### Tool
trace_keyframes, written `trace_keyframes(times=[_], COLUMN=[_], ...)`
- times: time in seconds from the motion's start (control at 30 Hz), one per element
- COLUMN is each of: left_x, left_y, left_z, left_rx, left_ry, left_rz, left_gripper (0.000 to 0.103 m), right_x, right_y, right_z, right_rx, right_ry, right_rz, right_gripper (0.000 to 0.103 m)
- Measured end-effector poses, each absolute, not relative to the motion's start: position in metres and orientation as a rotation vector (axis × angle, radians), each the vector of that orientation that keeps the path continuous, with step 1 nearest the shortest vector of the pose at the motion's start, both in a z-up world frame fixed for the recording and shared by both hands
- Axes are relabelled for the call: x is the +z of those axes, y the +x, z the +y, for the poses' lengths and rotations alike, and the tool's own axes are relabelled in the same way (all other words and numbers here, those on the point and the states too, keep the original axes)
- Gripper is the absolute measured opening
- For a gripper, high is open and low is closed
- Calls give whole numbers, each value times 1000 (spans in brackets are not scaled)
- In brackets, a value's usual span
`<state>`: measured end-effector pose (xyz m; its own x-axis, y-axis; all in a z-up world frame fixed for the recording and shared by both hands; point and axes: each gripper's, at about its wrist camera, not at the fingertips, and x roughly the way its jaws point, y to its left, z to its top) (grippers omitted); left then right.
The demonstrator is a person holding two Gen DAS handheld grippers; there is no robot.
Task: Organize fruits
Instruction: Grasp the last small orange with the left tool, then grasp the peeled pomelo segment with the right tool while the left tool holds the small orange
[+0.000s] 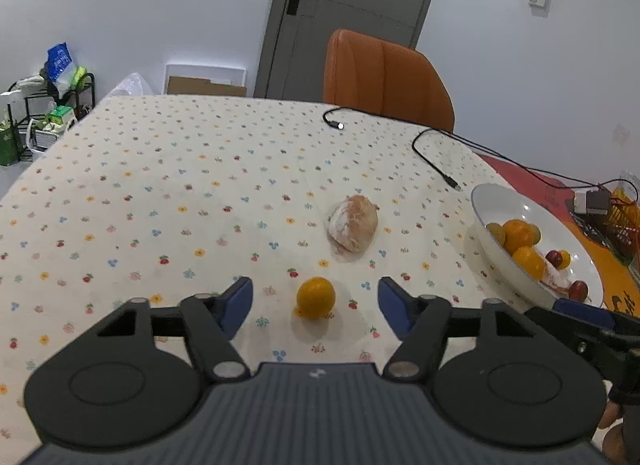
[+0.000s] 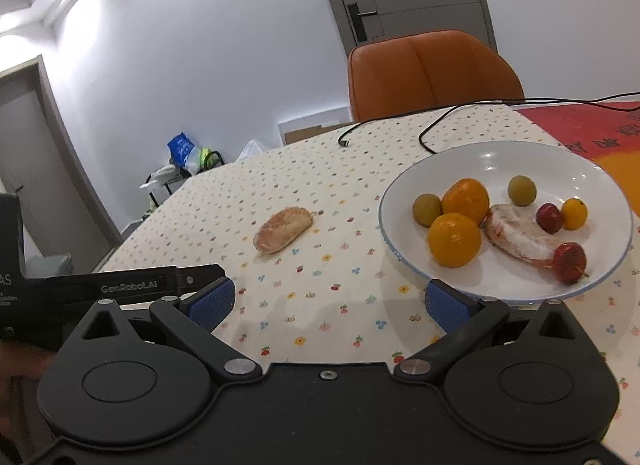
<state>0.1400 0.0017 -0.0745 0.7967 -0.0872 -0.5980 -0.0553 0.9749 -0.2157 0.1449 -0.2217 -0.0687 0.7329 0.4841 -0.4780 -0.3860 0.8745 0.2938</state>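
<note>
A small orange fruit [image 1: 315, 297] lies on the flowered tablecloth, right between the blue pads of my left gripper [image 1: 315, 302], which is open and not touching it. Beyond it rests a bread roll [image 1: 353, 228] [image 2: 283, 229]. To the right stands a white bowl [image 1: 541, 221] [image 2: 496, 159] holding two oranges [image 2: 454, 240], two greenish fruits, a small yellow one, red fruits and a powdered pastry [image 2: 520, 237]. My right gripper [image 2: 326, 303] is open over bare cloth, its right finger at the bowl's near rim.
Black cables [image 1: 434, 167] trail over the far right of the table. An orange chair [image 1: 382, 77] stands behind the table, with a grey door beyond. A red-orange mat [image 2: 592, 133] lies right of the bowl. A cluttered rack [image 1: 48, 105] stands far left.
</note>
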Motion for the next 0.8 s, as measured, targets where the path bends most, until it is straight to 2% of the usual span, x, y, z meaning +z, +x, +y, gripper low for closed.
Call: trace_keyframes(times=[0.2,0.27,0.33,0.8], left_x=[-83,-83,-82,-72], left_y=[147,148,149,144], left_z=[1,5,11,63], left_rx=[-10,-8,-21,72], left_ry=[-208,-227,-258,-308], left_rz=[655,656,662,611], left_gripper=[42,20,20,20], right_x=[-75,-75,-75,-67], right_y=[154,156,160,189], right_z=[-211,-208,-204,-155], right_rx=[492,498,504,558], right_ry=[164,161,158,130], right_rz=[607,610,616,642], right_gripper=[94,92,87,76])
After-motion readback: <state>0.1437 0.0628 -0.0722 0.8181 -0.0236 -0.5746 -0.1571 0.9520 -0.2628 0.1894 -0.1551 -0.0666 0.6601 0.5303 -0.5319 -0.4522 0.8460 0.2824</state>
